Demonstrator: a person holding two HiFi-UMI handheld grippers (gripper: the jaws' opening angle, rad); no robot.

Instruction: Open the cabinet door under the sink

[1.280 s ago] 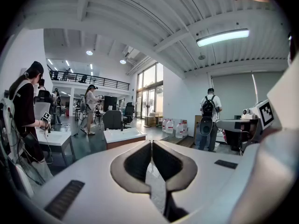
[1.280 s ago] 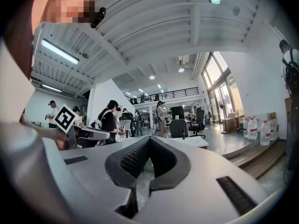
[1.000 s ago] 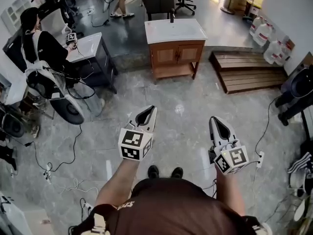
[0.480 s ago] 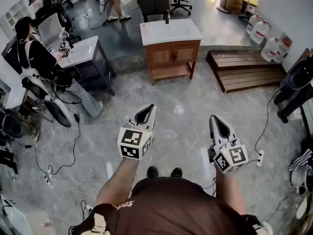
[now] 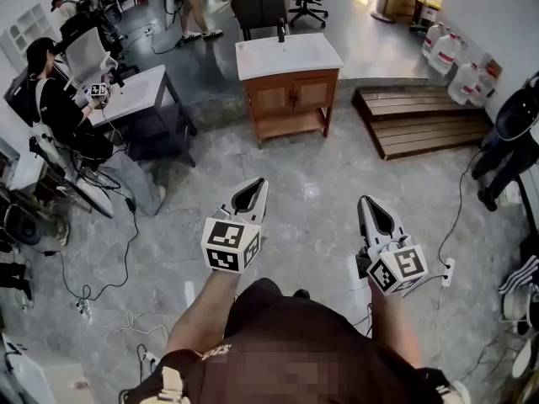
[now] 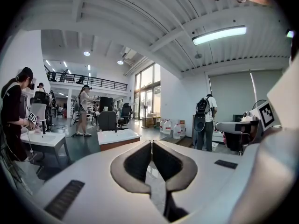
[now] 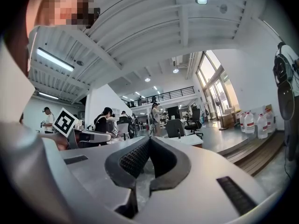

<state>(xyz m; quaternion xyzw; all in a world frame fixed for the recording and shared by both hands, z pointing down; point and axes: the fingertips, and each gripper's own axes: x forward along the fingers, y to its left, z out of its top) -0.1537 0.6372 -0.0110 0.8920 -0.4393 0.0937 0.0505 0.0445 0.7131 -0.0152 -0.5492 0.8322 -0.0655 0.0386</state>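
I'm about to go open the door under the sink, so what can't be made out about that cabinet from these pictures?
Door handles on the sink cabinet: head view, too small to tell their shape.
Cabinet front: left gripper view, mostly hidden behind the left hand-held gripper; only the countertop shows.
Cabinet front: right gripper view, behind the right hand-held gripper.
Inside: hidden by closed doors.
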